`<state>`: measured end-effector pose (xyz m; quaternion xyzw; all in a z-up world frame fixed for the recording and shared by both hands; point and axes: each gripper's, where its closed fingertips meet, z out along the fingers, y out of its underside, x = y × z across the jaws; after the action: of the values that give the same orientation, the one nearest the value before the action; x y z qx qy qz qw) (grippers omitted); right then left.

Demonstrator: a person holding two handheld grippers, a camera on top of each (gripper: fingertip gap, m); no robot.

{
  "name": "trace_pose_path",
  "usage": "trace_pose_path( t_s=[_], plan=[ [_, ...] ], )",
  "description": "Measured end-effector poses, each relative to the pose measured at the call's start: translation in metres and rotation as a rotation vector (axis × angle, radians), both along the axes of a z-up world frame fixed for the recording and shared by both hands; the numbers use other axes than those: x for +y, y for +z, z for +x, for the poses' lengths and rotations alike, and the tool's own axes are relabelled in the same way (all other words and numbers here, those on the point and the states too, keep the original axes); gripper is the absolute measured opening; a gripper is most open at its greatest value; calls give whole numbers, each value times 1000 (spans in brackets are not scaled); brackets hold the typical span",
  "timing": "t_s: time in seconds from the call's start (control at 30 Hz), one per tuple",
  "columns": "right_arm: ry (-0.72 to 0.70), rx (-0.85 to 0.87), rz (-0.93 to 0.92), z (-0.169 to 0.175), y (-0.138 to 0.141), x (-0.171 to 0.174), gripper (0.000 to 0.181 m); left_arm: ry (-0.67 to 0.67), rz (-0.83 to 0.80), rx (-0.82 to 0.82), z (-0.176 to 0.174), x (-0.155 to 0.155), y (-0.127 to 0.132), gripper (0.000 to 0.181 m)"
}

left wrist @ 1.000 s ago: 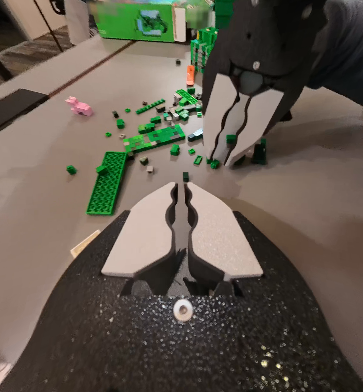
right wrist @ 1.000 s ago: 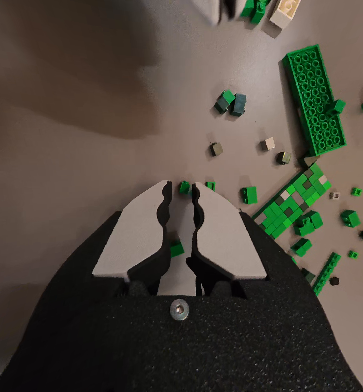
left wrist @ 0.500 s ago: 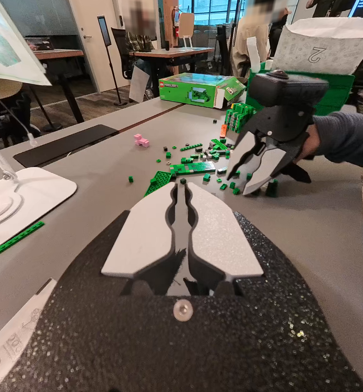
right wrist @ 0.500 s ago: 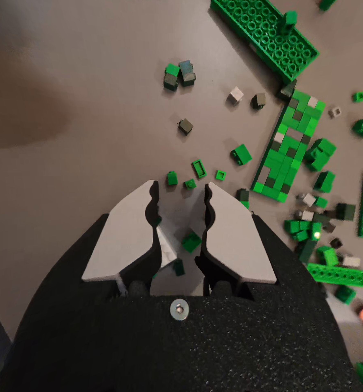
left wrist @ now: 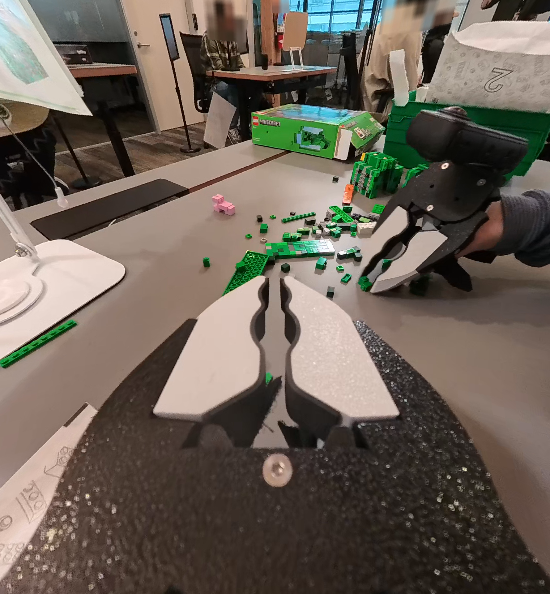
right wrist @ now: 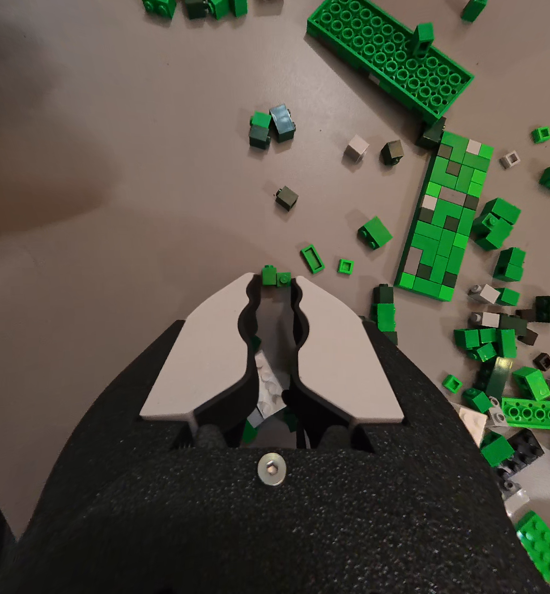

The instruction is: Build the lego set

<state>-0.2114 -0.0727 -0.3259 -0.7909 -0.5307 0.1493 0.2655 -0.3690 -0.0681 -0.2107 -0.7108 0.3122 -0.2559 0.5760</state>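
My right gripper [right wrist: 275, 281] points down at the grey table, its tips closed around two small green bricks [right wrist: 275, 277] lying there. In the left wrist view it [left wrist: 368, 284] touches the table at the right. My left gripper [left wrist: 275, 280] is shut and empty, held above the near table. A green baseplate [right wrist: 389, 61] lies underside up beside a flat green-and-grey tiled panel [right wrist: 443, 218]. Loose green, grey and dark bricks [right wrist: 492, 347] lie scattered to the right. A partly built green model [left wrist: 374, 175] stands at the back.
A pink pig figure [left wrist: 223, 205], an orange tool [left wrist: 348, 194], the green set box [left wrist: 305, 131] and a green bin [left wrist: 460, 128] sit farther back. A white lamp base [left wrist: 42, 279], a long green plate [left wrist: 37, 344] and the instruction booklet [left wrist: 10, 514] are at the left. Tip to tip, the grippers are about 20 cm apart.
My left gripper has drawn back and lifted away from the bricks. My right gripper has shifted over the table and narrowed its jaws around the two small green bricks.
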Motion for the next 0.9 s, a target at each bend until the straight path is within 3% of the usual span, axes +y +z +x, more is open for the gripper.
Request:
trace_pose_path(
  t_s=[0.17,0.33,0.5,0.7,0.9],
  plan=[
    [37,34,1,-17,5,-3,16,56,-10,26,-13,3,-4,4],
    [172,157,48,-98,26,0,16,162,-33,4,-47,3,-6,5],
    [268,116,76,-151,17,6,16,249,-44,-2,-75,-1,-6,6],
    [269,93,46,-153,8,6,29,282,-71,-45,-87,-1,-7,11],
    [238,257,132,-133,35,9,29,382,-166,48,-105,0,-23,21]
  ],
)
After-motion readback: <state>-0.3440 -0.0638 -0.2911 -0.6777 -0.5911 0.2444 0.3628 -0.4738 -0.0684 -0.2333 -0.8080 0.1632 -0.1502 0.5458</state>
